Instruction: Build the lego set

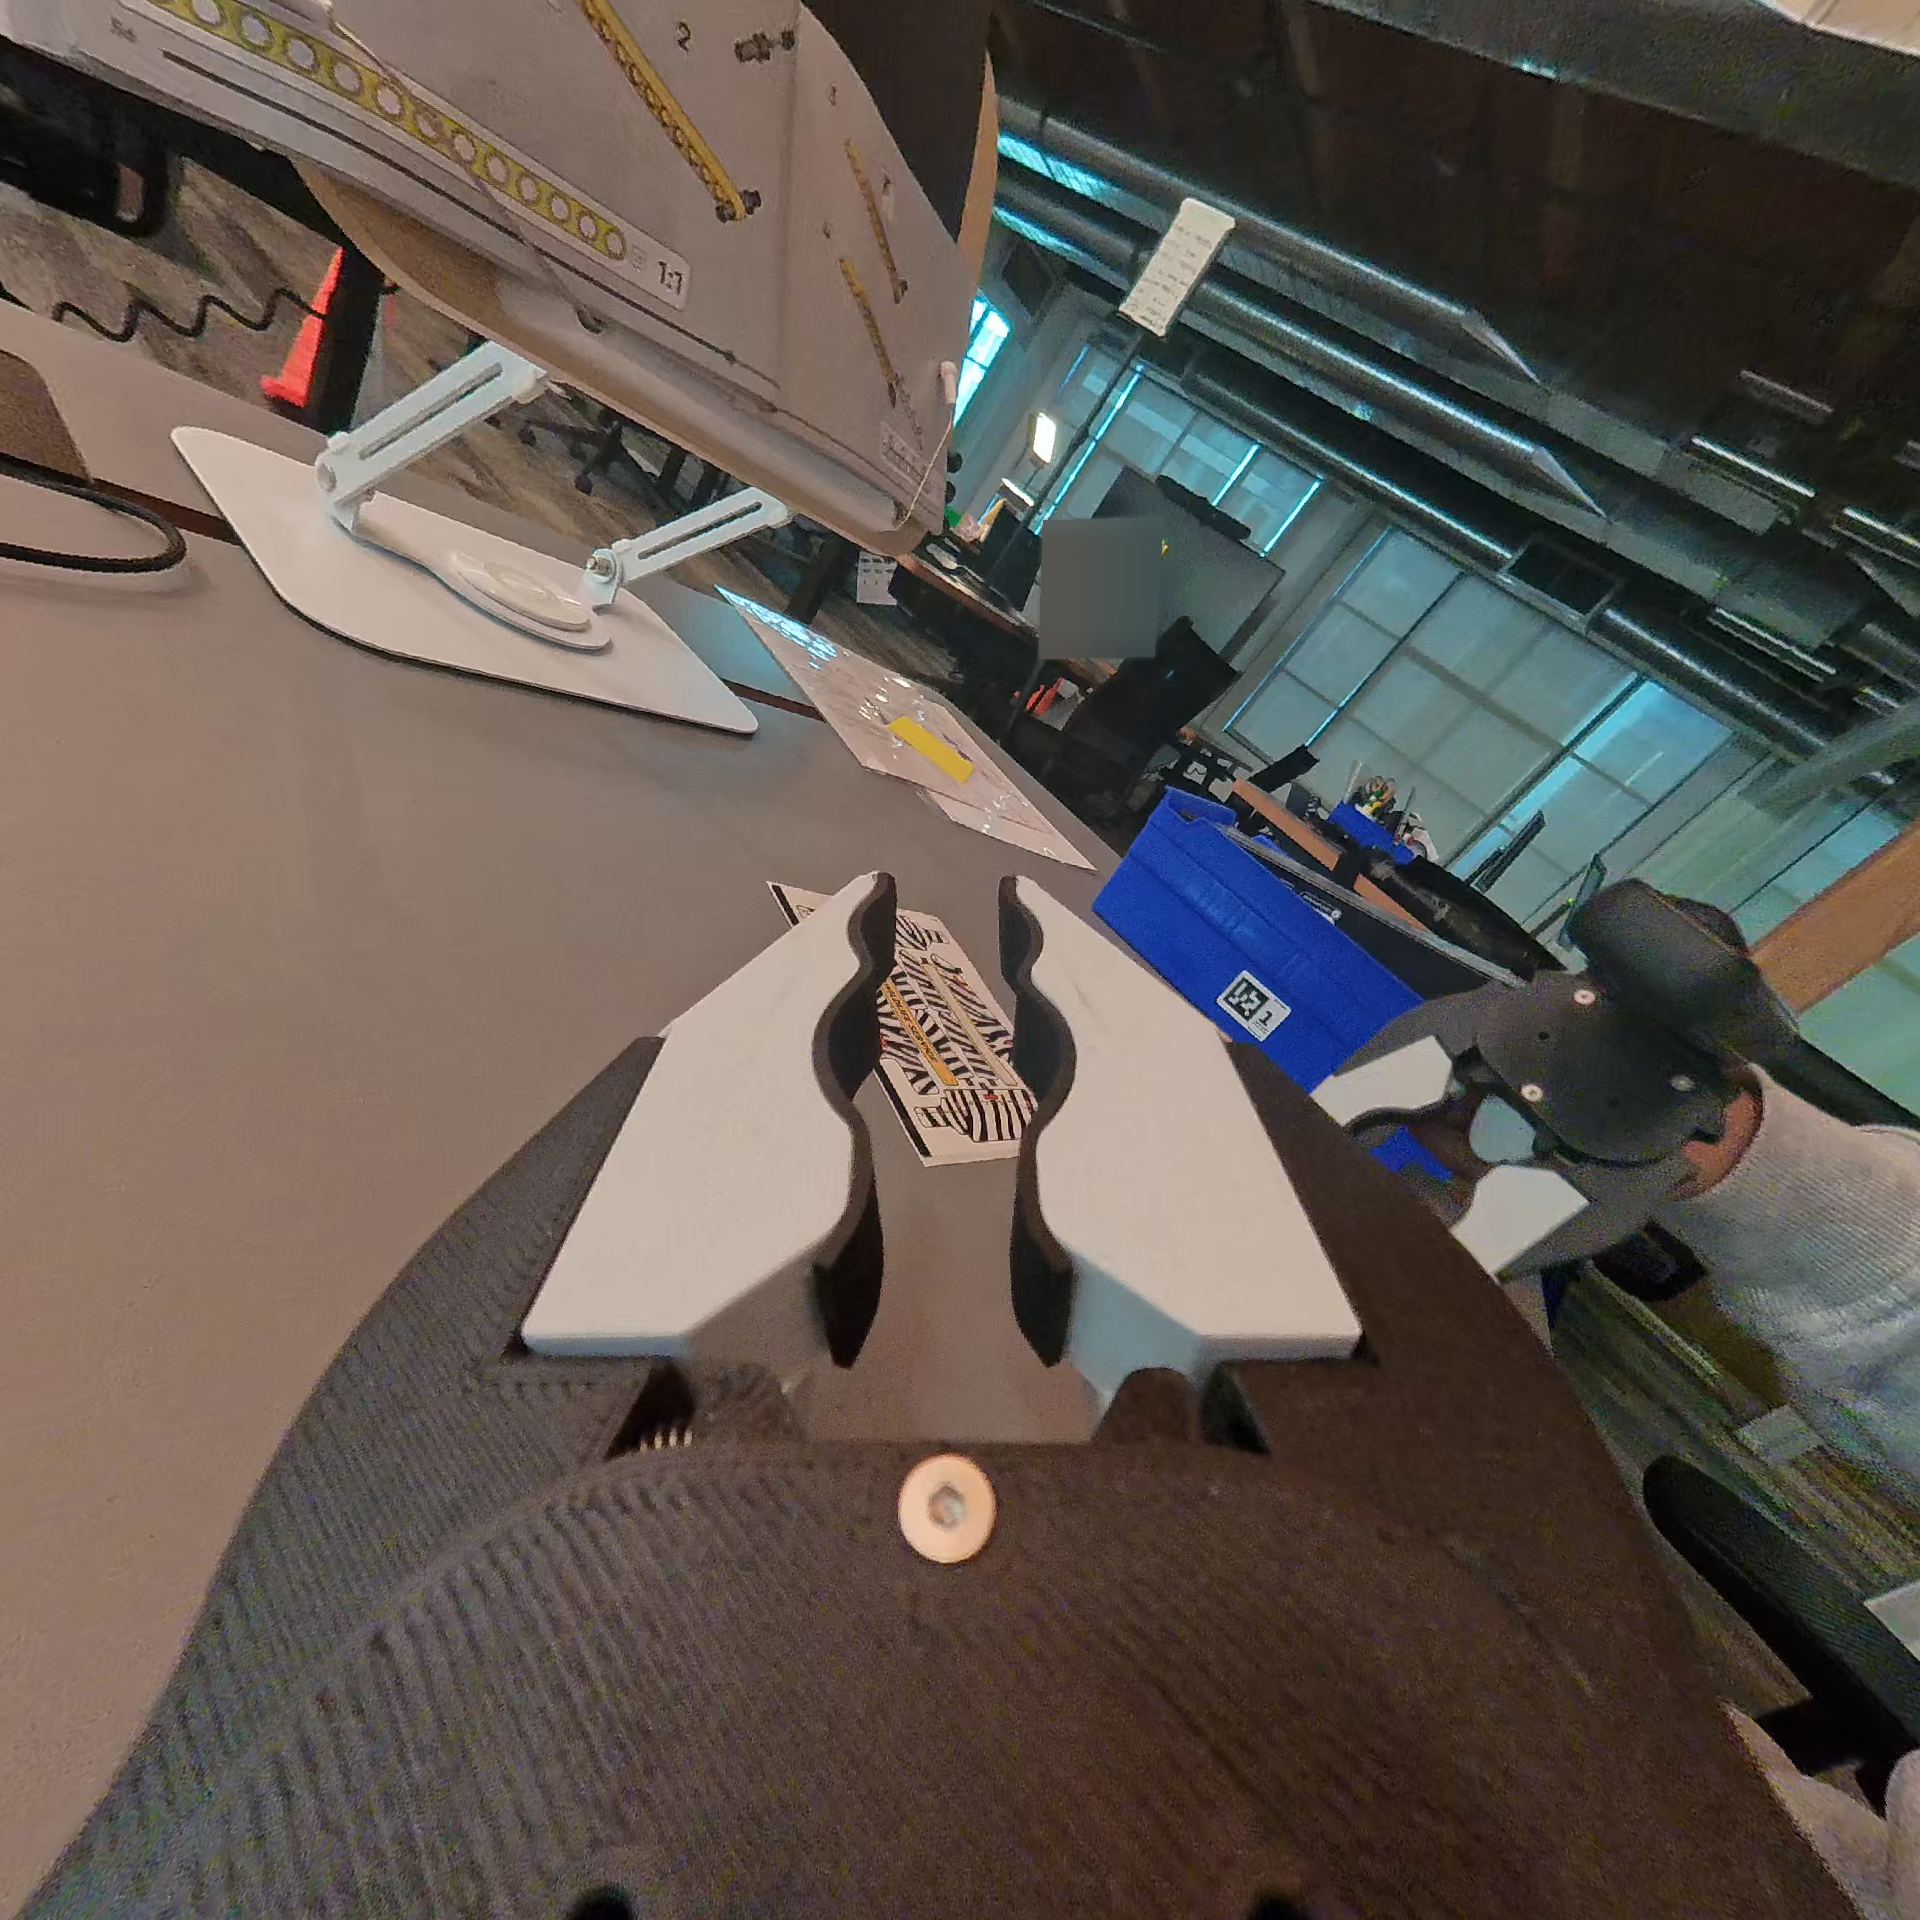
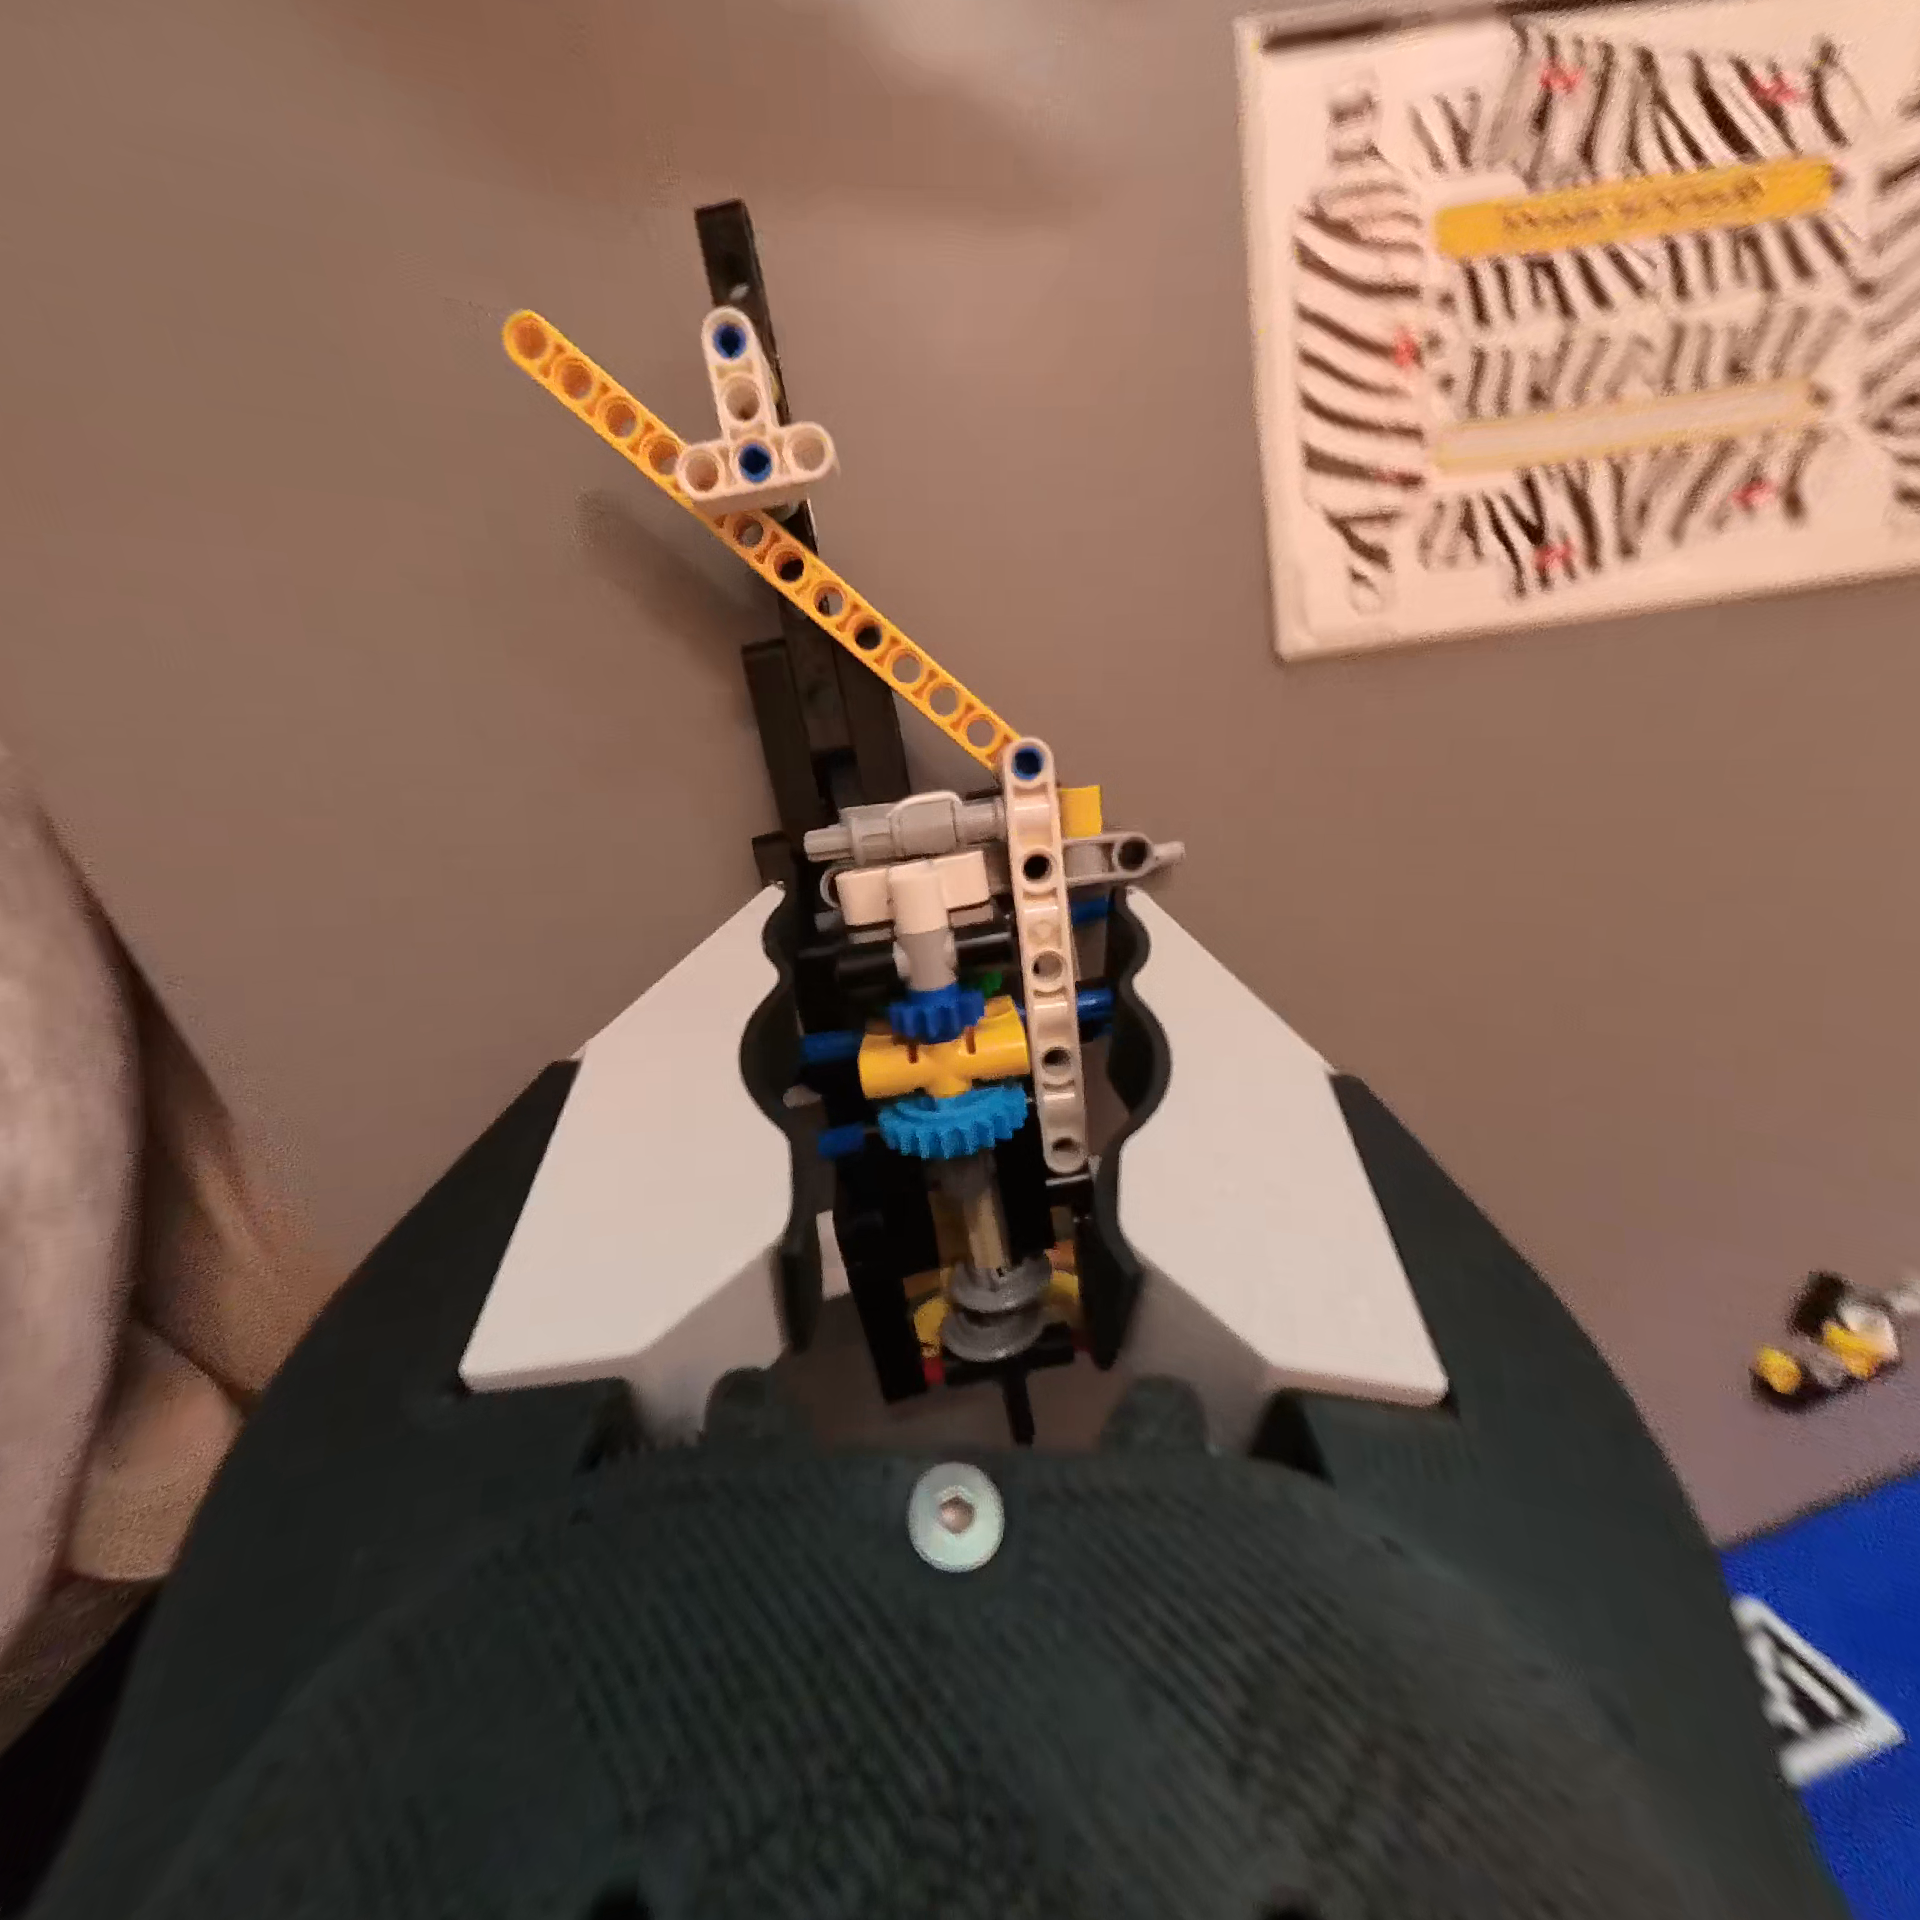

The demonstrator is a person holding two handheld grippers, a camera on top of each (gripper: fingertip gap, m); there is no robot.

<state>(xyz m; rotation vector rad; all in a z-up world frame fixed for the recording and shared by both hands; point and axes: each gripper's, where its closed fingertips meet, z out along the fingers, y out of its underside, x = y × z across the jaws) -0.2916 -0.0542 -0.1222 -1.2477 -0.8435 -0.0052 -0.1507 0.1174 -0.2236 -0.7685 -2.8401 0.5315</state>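
My right gripper (image 2: 951,914) is shut on a Lego Technic assembly (image 2: 935,997) of black beams, blue gears, a yellow hub and tan beams, held above the grey table. A long orange beam (image 2: 769,540) slants up and left from it, with a tan T-shaped piece (image 2: 750,442) pinned near the top. My left gripper (image 1: 948,894) is open and empty above the table, over a zebra-striped sticker sheet (image 1: 940,1029). The right gripper also shows at the right of the left wrist view (image 1: 1382,1101). The sticker sheet shows again in the right wrist view (image 2: 1579,312).
An open instruction booklet (image 1: 644,187) rests on a white stand (image 1: 468,582) at the back left. A clear bag with a yellow piece (image 1: 925,748) lies beyond. A blue bin (image 1: 1247,956) sits off the table's right edge. Small loose Lego pieces (image 2: 1839,1340) lie on the table.
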